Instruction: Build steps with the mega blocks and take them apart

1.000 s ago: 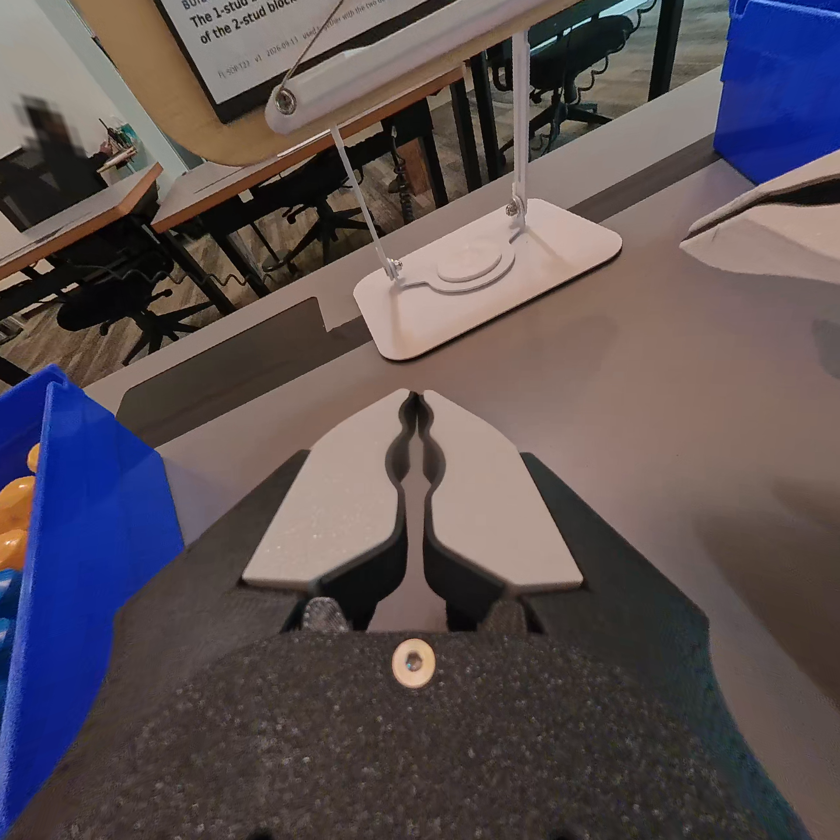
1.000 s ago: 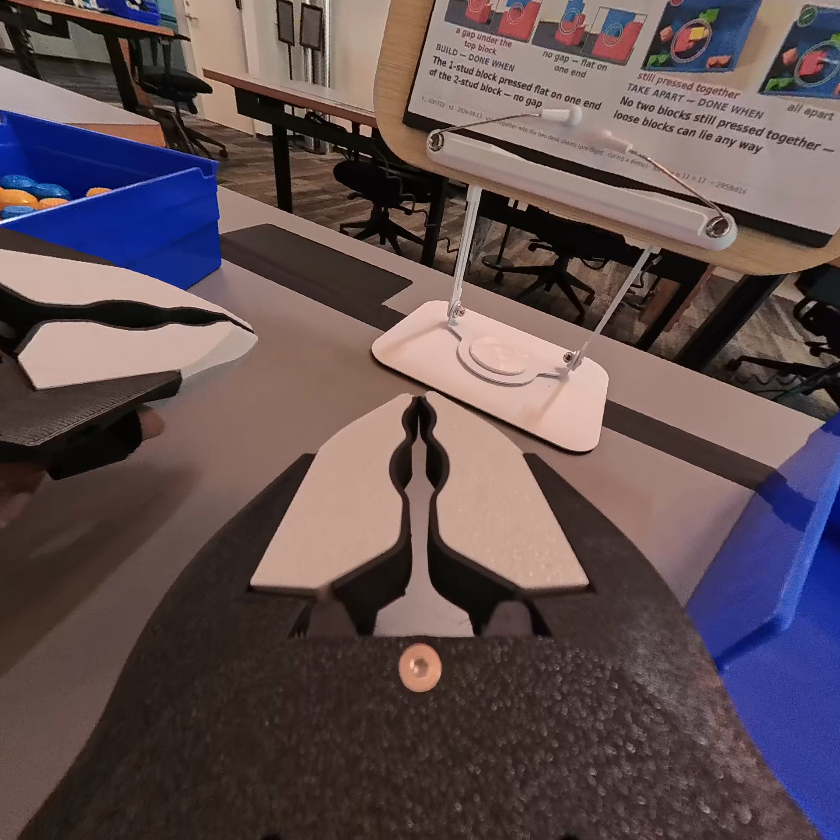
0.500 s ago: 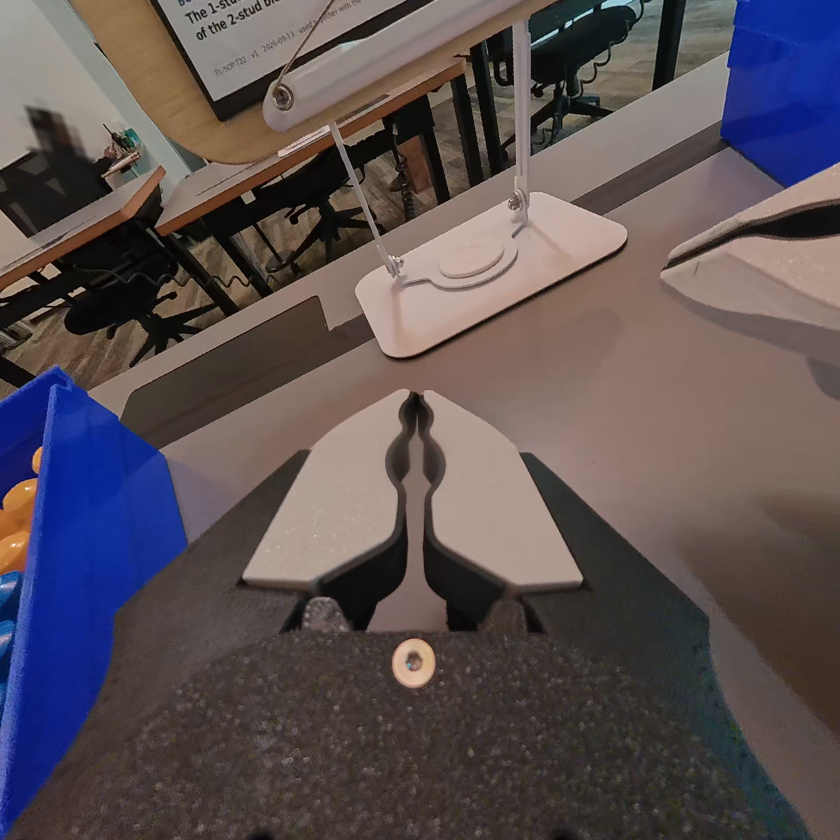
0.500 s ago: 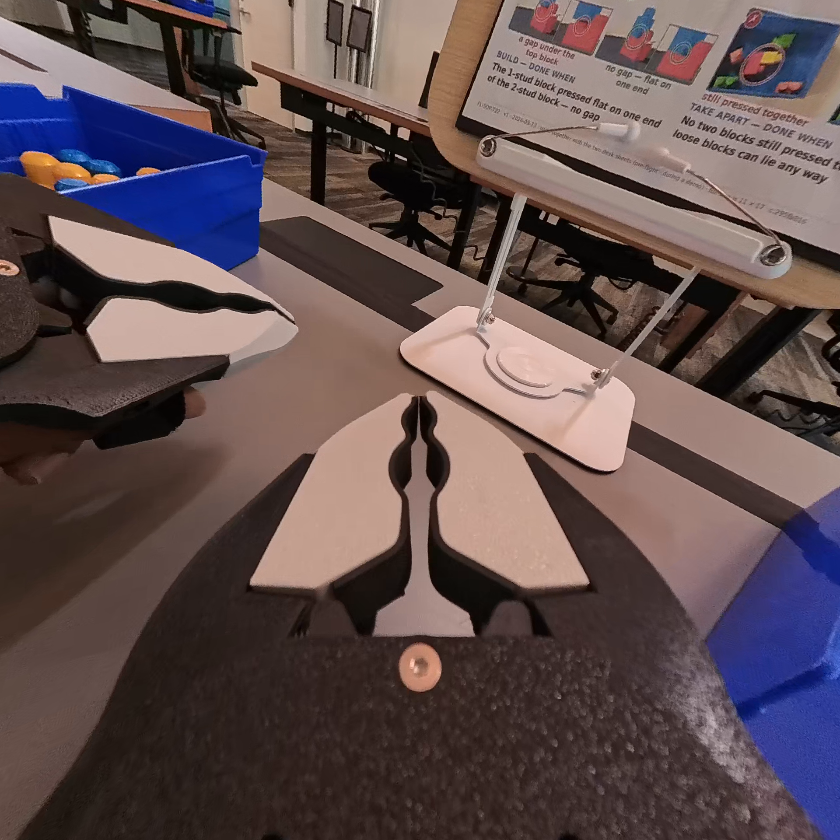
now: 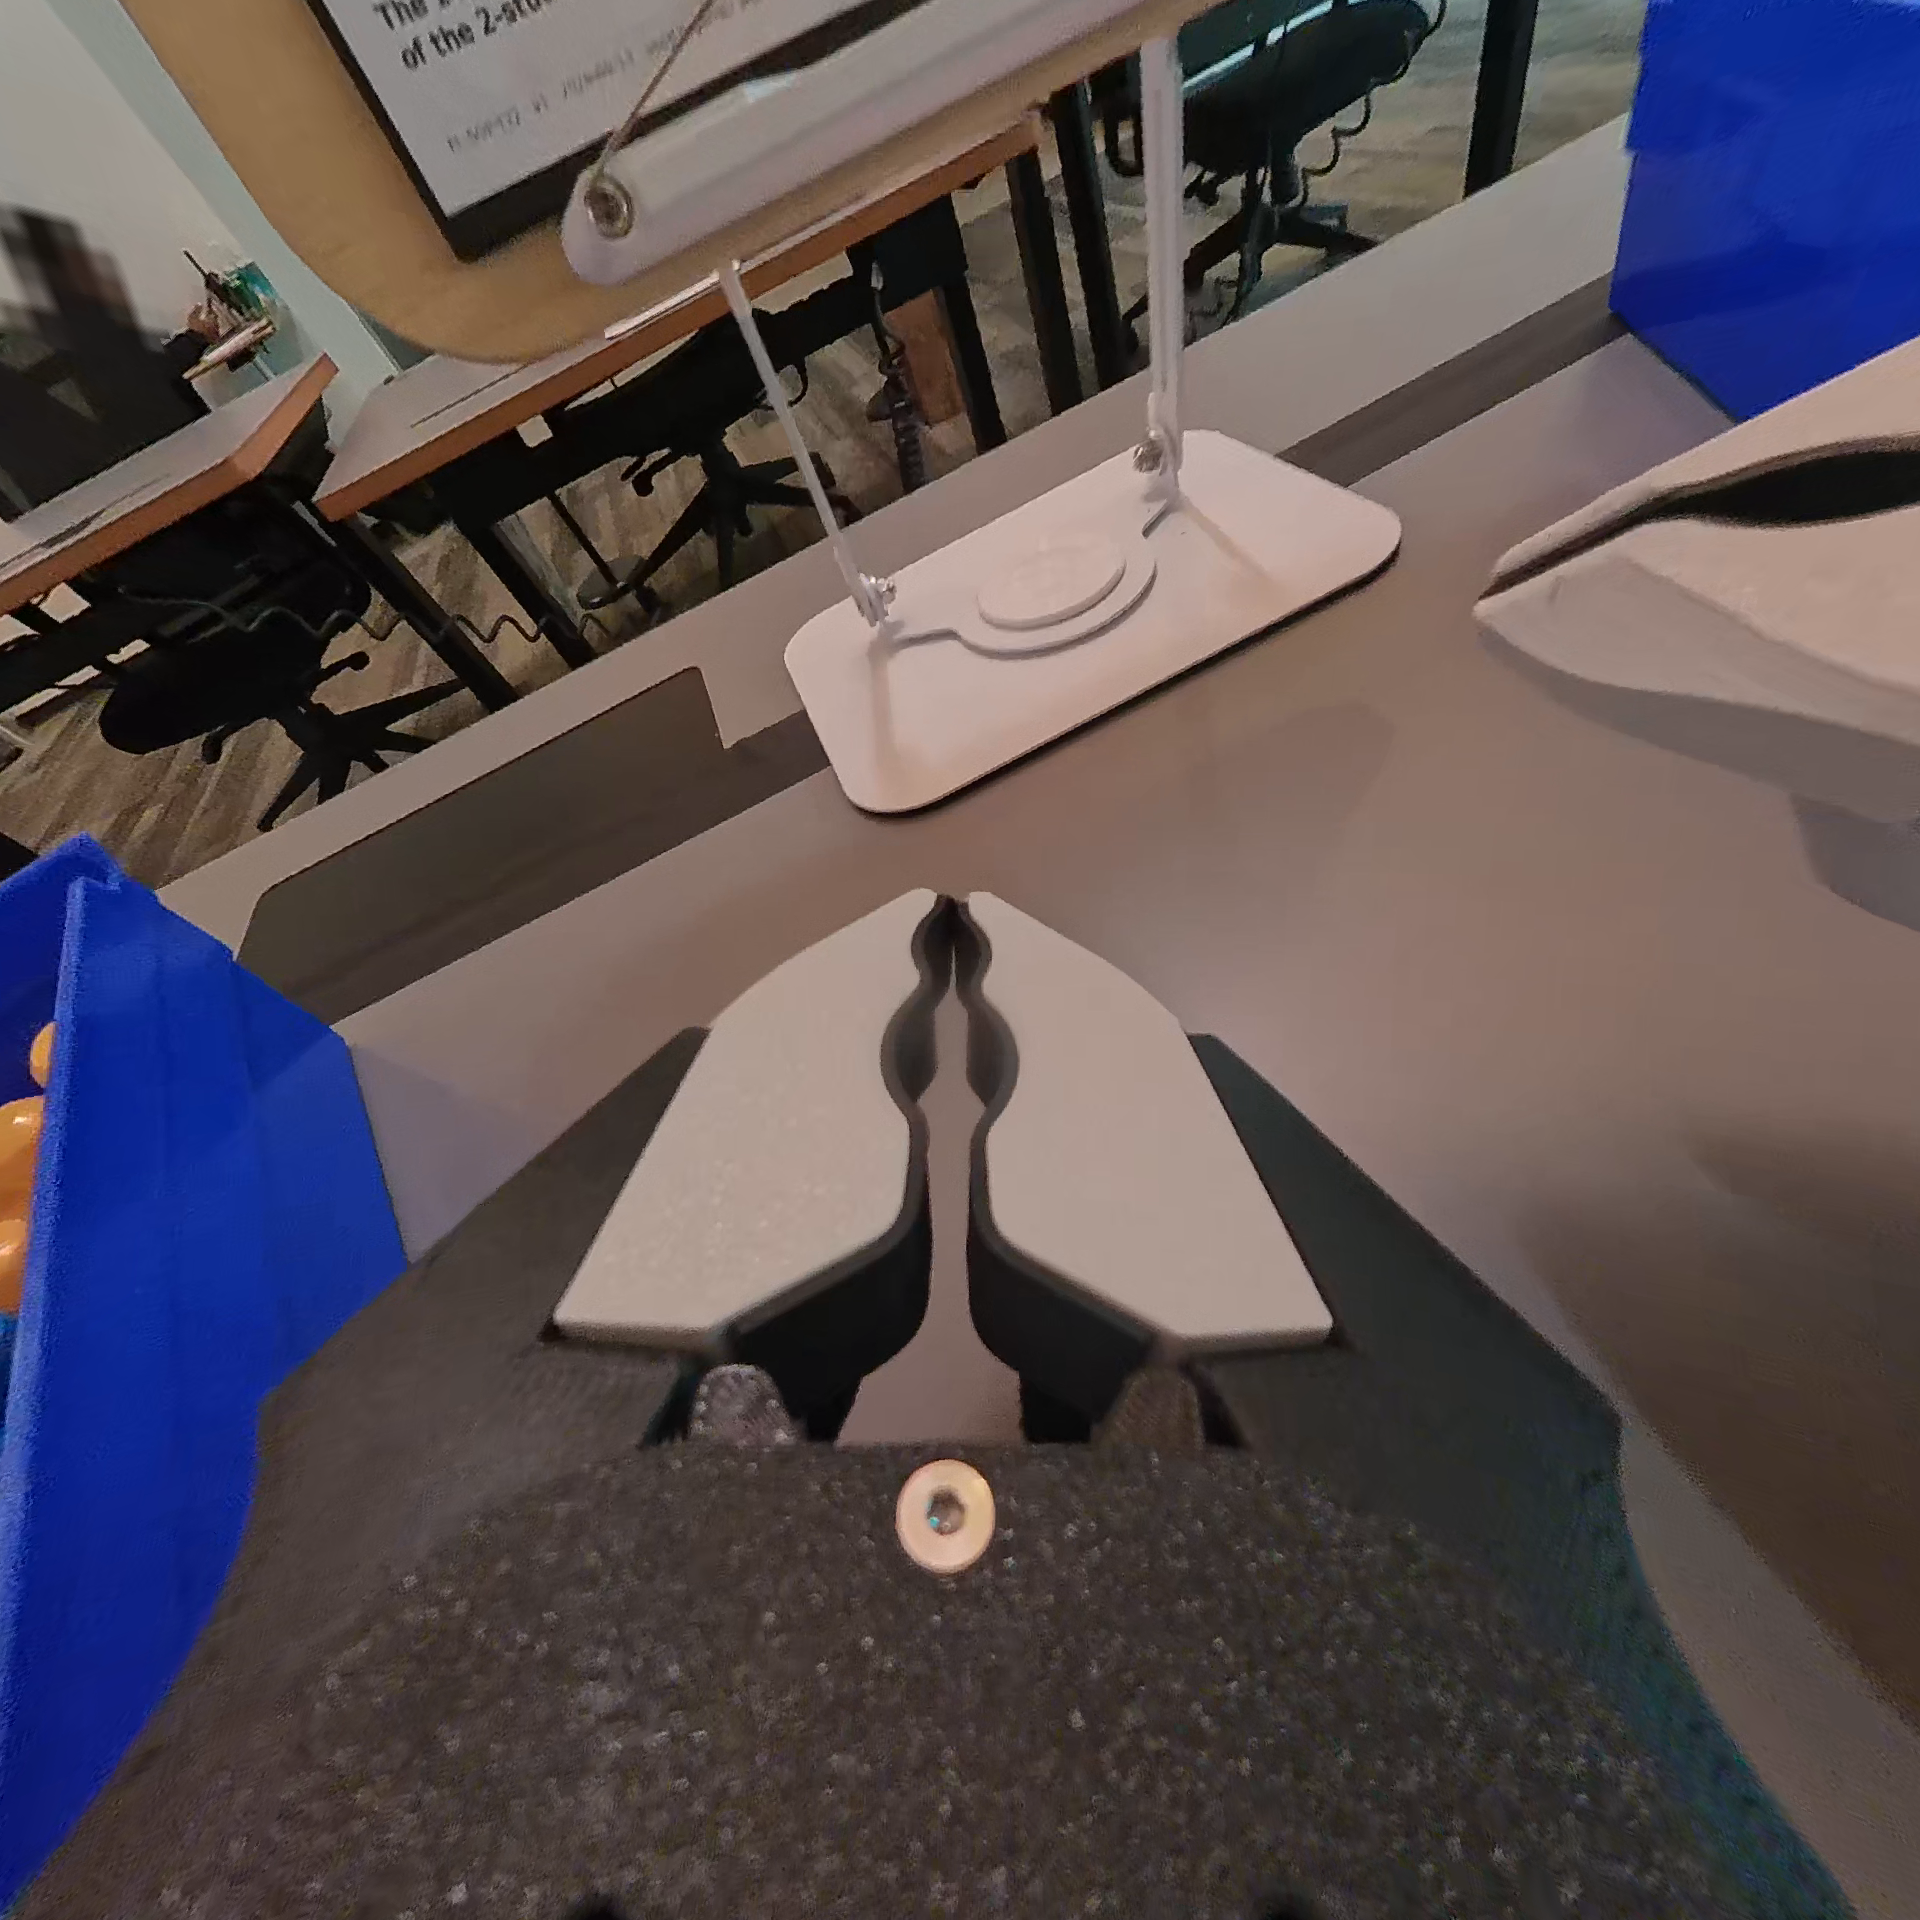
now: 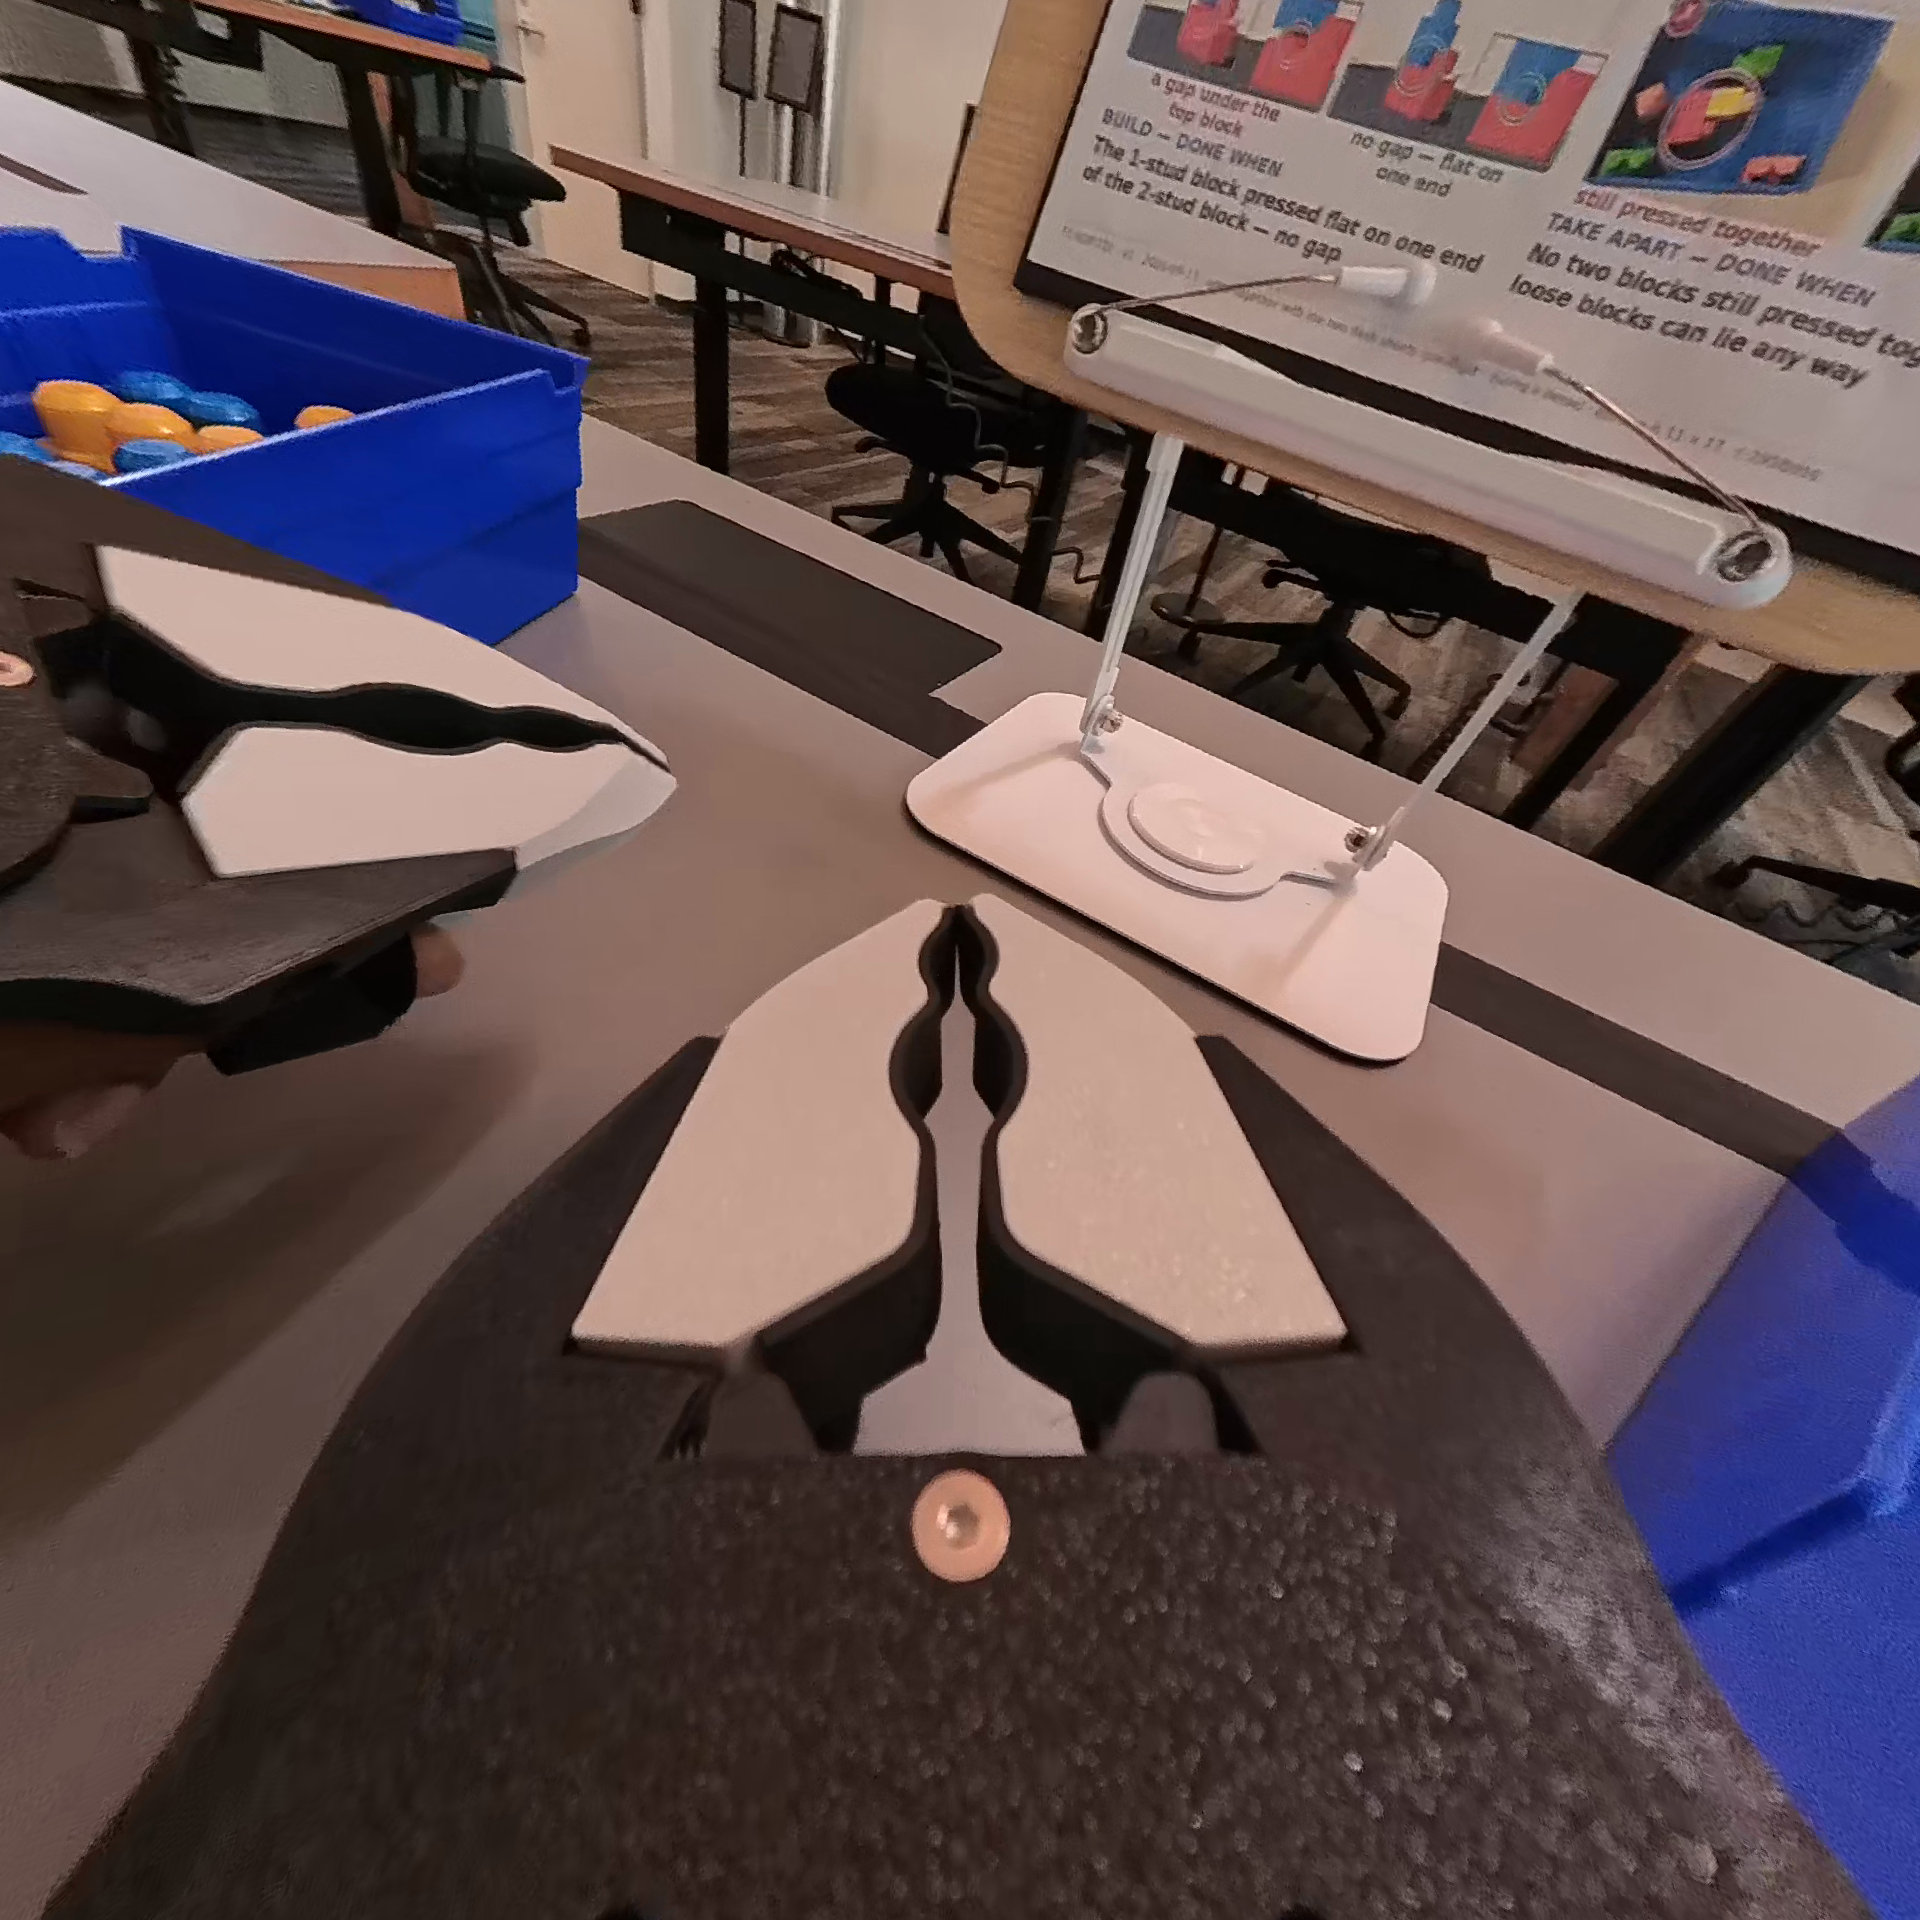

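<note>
Left gripper [image 5: 954, 914], right gripper [image 6: 956, 920]: fingers together, empty, above the bare grey table [image 5: 1455, 1039]. Mega blocks [image 6: 135, 421]: orange and blue, in left blue bin [image 6: 416, 488]. Advice: part the fingers, reach into the bin, grip one block squarely

Blue bin [image 5: 156, 1195] cut off at left edge (blocks [image 5: 21, 1132] barely visible); instruction board [image 6: 1455, 208] cropped at top.

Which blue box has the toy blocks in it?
The blue bin on the left side, behind the left gripper, holds orange and blue blocks. The other blue bin, beside the right gripper, shows only its wall; its inside is hidden.
</note>
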Available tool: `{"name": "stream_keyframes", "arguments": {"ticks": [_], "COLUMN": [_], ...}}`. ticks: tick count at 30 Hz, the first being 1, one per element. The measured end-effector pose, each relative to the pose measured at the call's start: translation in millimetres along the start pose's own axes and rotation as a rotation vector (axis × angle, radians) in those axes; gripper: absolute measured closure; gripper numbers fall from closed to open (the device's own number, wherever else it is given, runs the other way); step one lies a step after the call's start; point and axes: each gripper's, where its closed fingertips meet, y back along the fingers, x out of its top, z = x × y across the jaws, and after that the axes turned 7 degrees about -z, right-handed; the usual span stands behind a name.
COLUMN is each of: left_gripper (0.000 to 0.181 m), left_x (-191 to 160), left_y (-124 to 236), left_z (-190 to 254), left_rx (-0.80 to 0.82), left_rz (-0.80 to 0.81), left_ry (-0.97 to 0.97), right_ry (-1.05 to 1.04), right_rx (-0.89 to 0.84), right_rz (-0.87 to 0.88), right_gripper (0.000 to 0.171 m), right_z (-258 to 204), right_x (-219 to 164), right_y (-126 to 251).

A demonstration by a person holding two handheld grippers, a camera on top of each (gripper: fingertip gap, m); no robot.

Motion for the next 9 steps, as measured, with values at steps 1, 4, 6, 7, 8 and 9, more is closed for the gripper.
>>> {"name": "stream_keyframes", "arguments": {"ticks": [1, 4, 6, 7, 8, 9], "left_gripper": [0.181, 0.181, 0.181, 0.181, 0.181, 0.181], "left_x": [3.6, 11.6, 11.0, 9.0, 6.8, 4.7], "left_y": [2.8, 9.2, 8.8, 7.5, 5.9, 4.2], "left_z": [2.2, 9.9, 13.4, 14.2, 14.0, 13.1], "left_rx": [-0.007, -0.018, -0.017, -0.017, -0.016, -0.014], "left_rz": [0.011, 0.038, 0.035, 0.027, 0.019, 0.012], "left_ry": [0.003, -0.009, -0.026, -0.031, -0.034, -0.035], "right_ry": [-0.009, -0.031, -0.039, -0.039, -0.035, -0.030], "right_rx": [-0.008, -0.027, -0.022, -0.017, -0.012, -0.008], "right_rz": [-0.003, -0.006, -0.008, -0.006, -0.001, 0.005], "right_gripper": [0.171, 0.171, 0.171, 0.171, 0.171, 0.171], "right_z": [1.8, 7.1, 7.3, 6.5, 5.3, 4.1], "right_x": [0.3, 0.6, 0.0, 0.6, 1.8, 3.5], "right_y": [0.4, 1.1, 0.8, 1.2, 1.9, 3.0]}}
